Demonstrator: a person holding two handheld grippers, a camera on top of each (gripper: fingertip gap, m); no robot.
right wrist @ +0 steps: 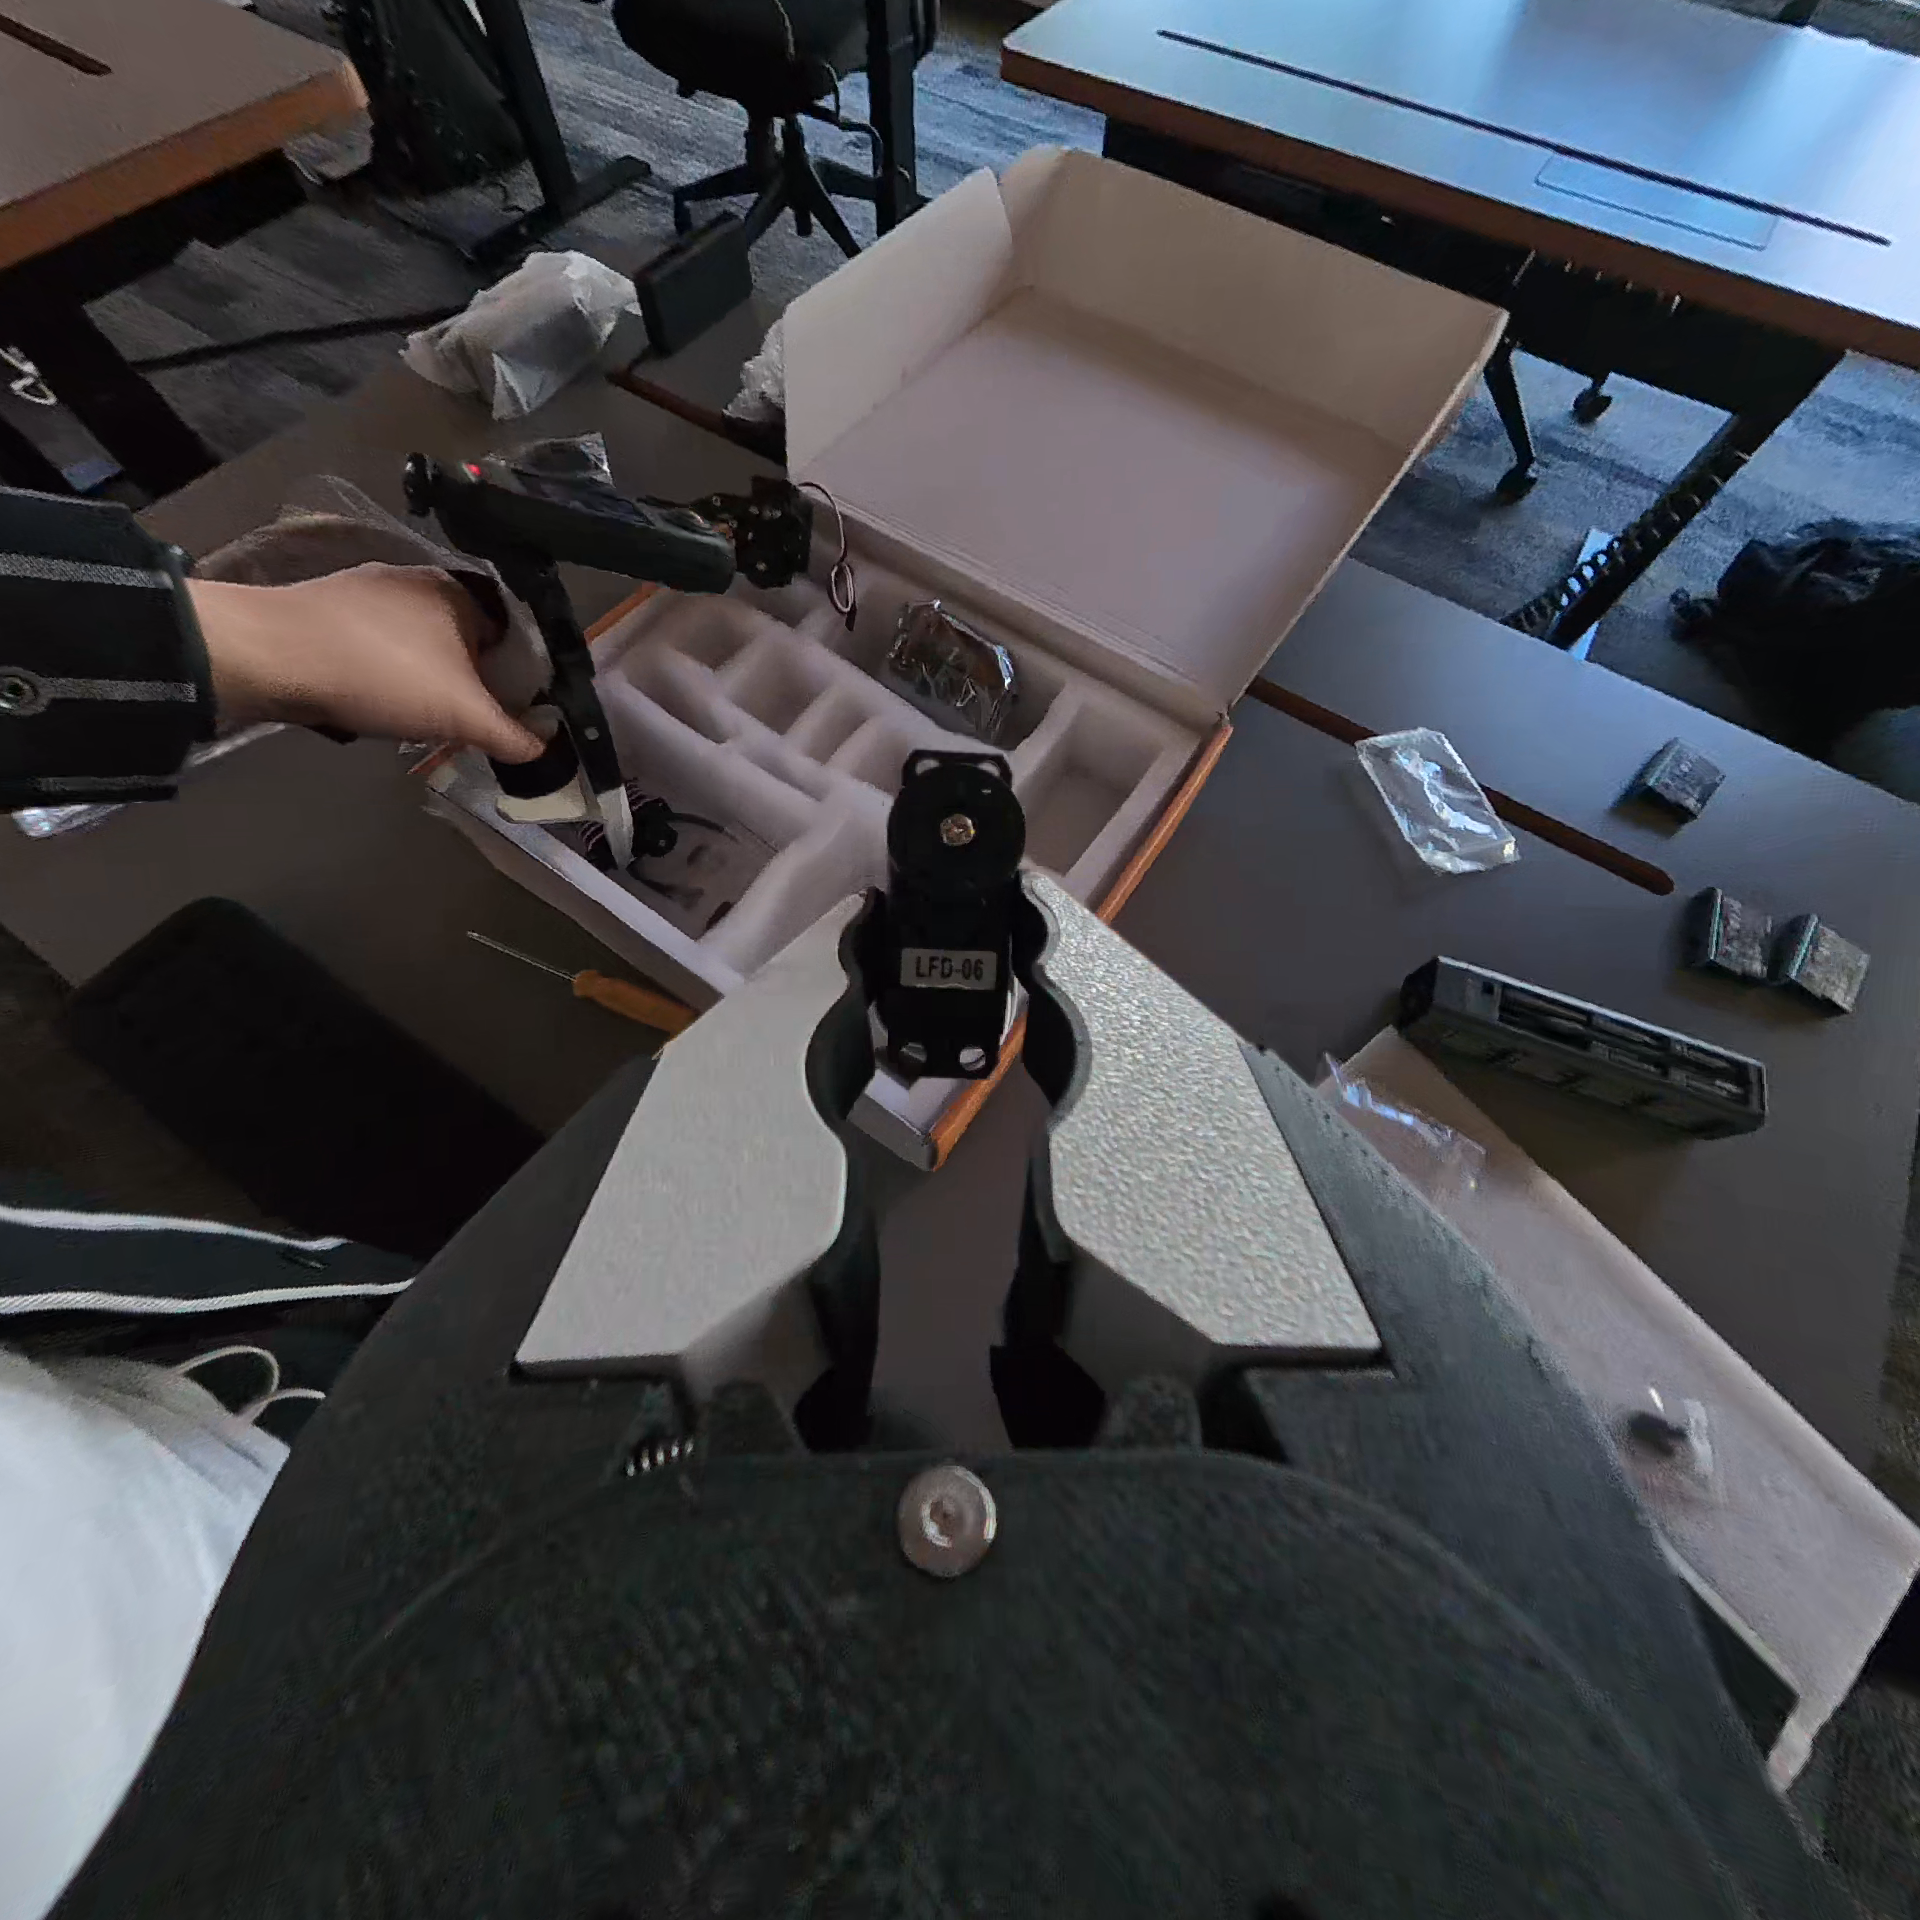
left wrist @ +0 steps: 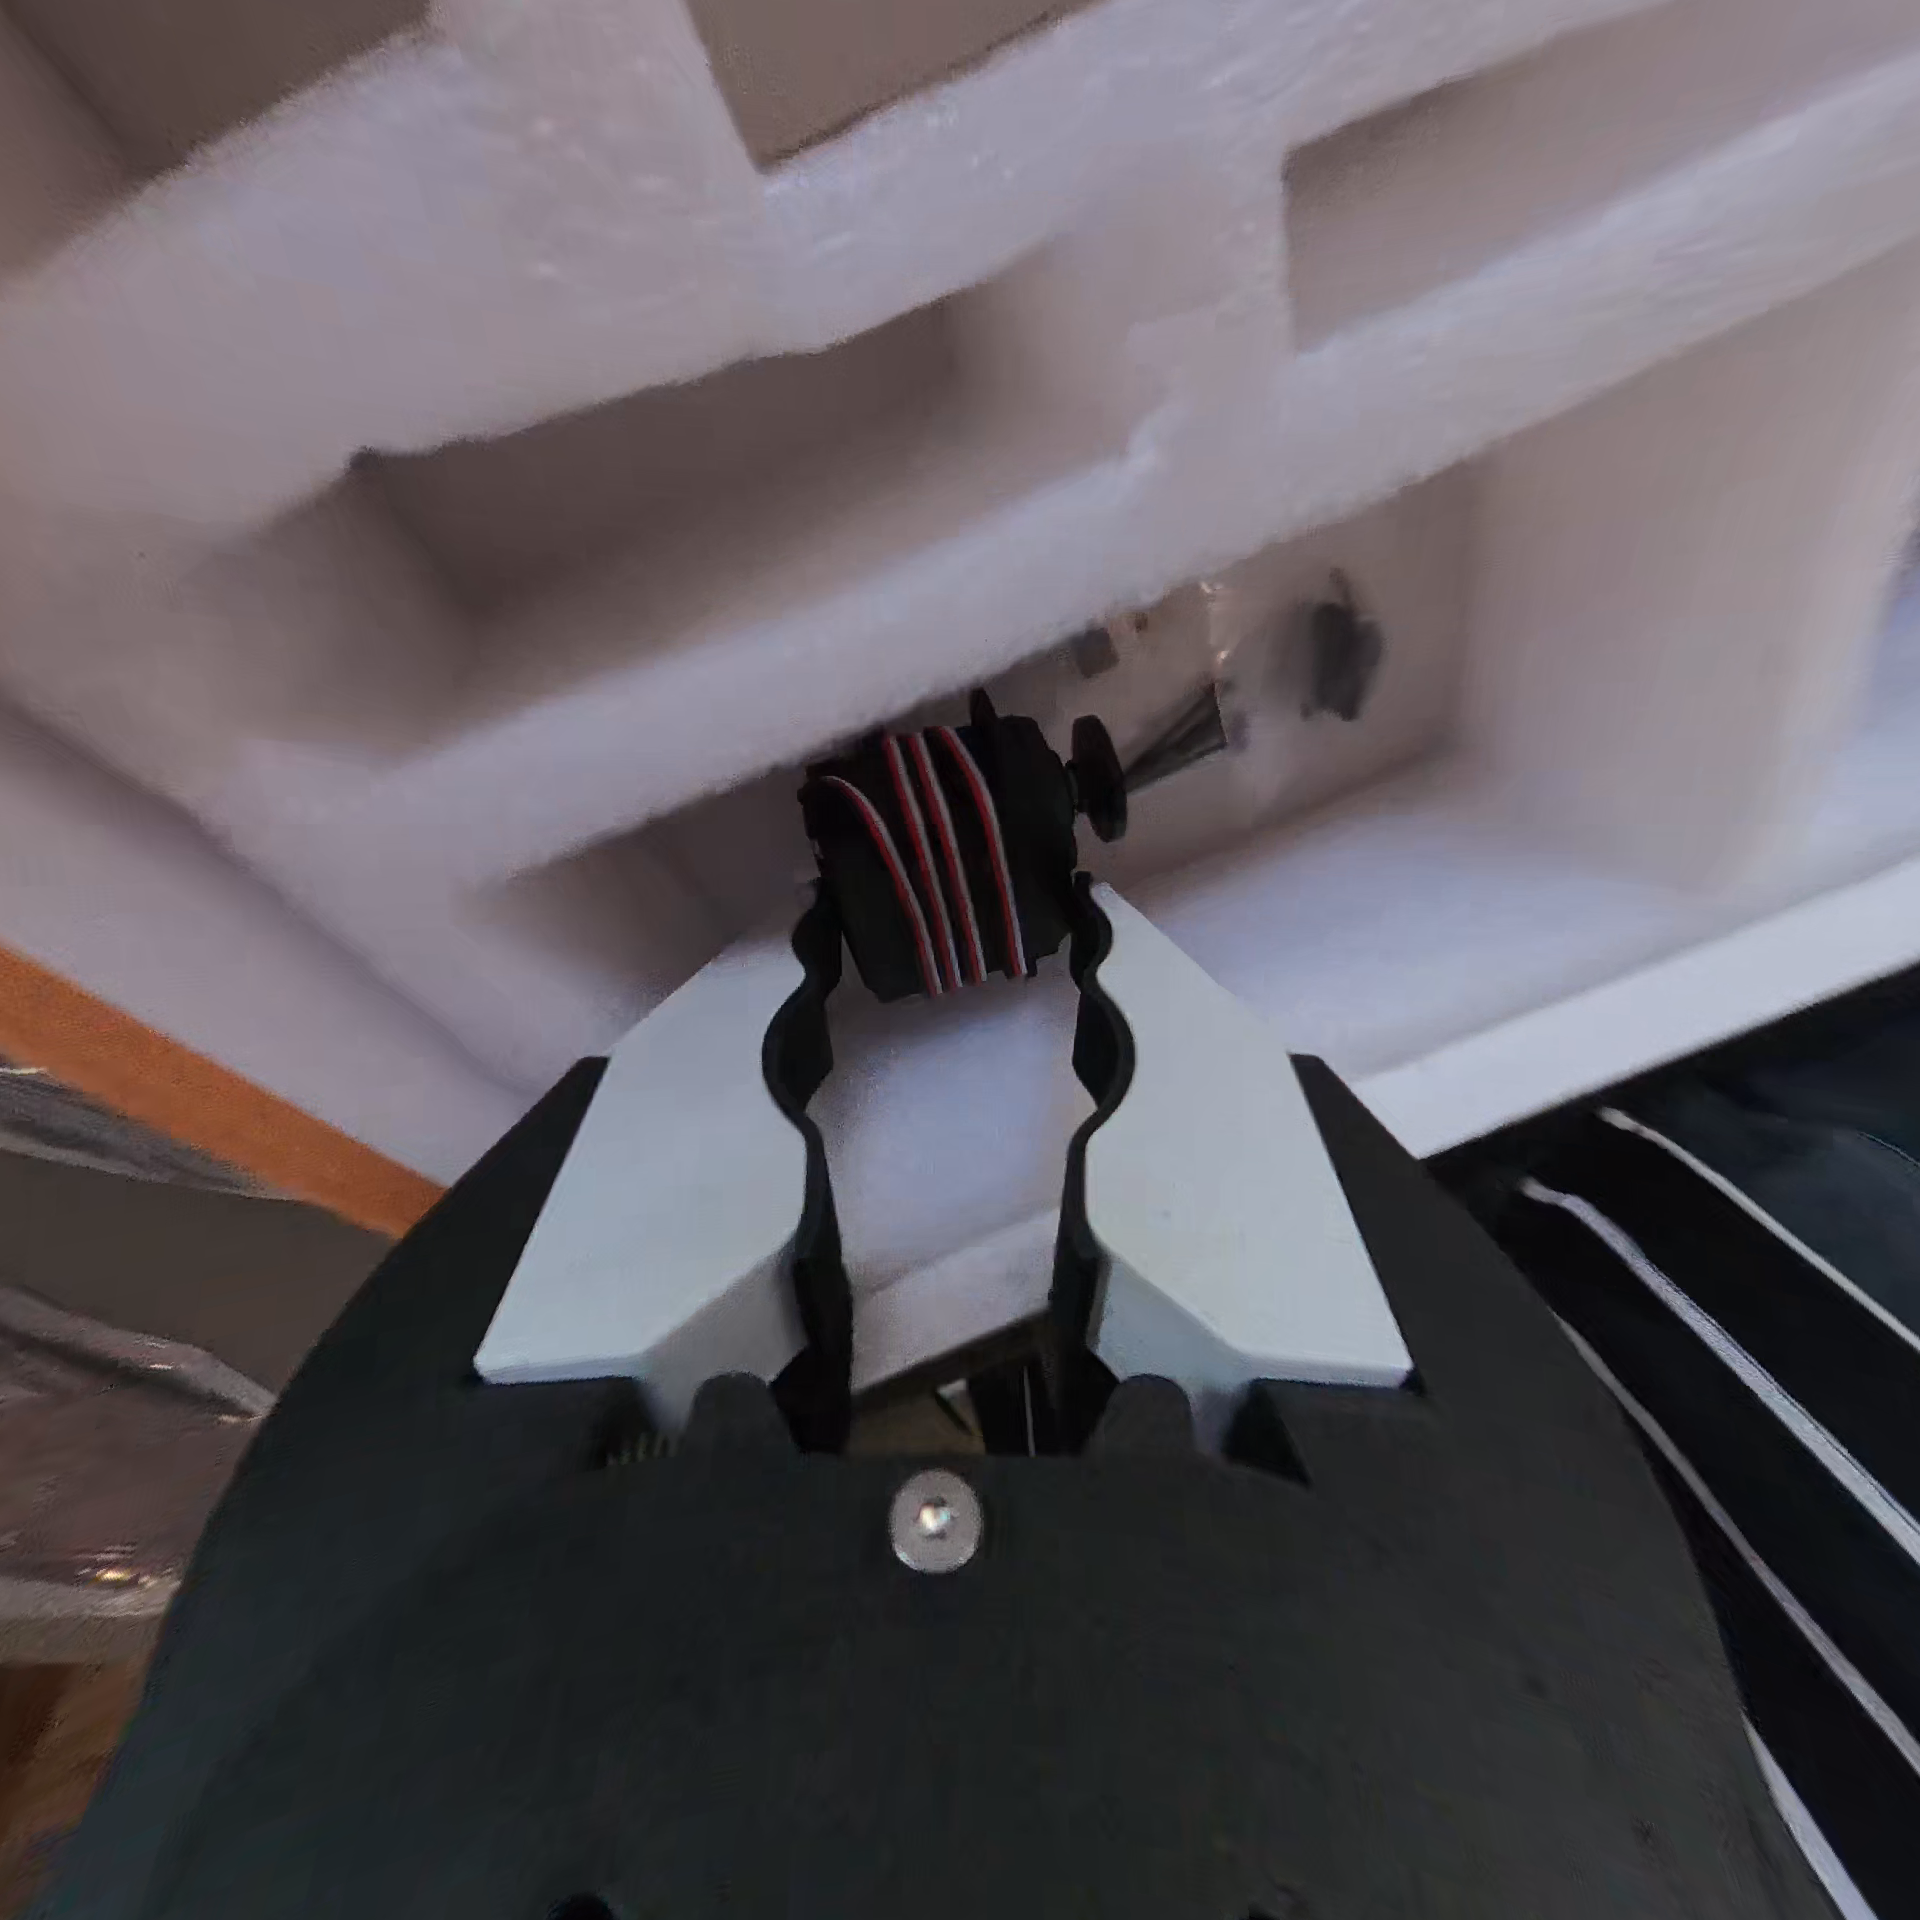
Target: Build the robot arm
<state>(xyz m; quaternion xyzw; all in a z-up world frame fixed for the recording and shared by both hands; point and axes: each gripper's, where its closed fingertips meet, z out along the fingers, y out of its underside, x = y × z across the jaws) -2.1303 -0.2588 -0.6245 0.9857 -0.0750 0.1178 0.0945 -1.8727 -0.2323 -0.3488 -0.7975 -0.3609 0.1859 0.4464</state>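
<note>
Two servos are held at once: the left tongs [left wrist: 951, 914] are clamped on a black servo wound with red-and-white wire [left wrist: 935, 862], low over a pocket of the white foam insert [left wrist: 623, 343]. To the right, the right tongs [right wrist: 940, 935] are clamped on a labelled black servo [right wrist: 948, 914], held upright above the open box's [right wrist: 1143, 436] near corner on the tabletop [right wrist: 1299, 883].

White foam insert [left wrist: 644, 343]: soft, matt, fuzzy-edged. Black servo [left wrist: 935, 883] in smooth plastic, wound with glossy red-white-black wire. Second servo [right wrist: 951, 914]: satin black plastic, brass-looking screw. Right gripper [right wrist: 940, 935] with grainy grey plates. Cardboard box [right wrist: 1122, 343]: matt white. Tabletop [right wrist: 1299, 935]: dark, matt. Crinkled shiny foil bag [right wrist: 951, 665].
</note>
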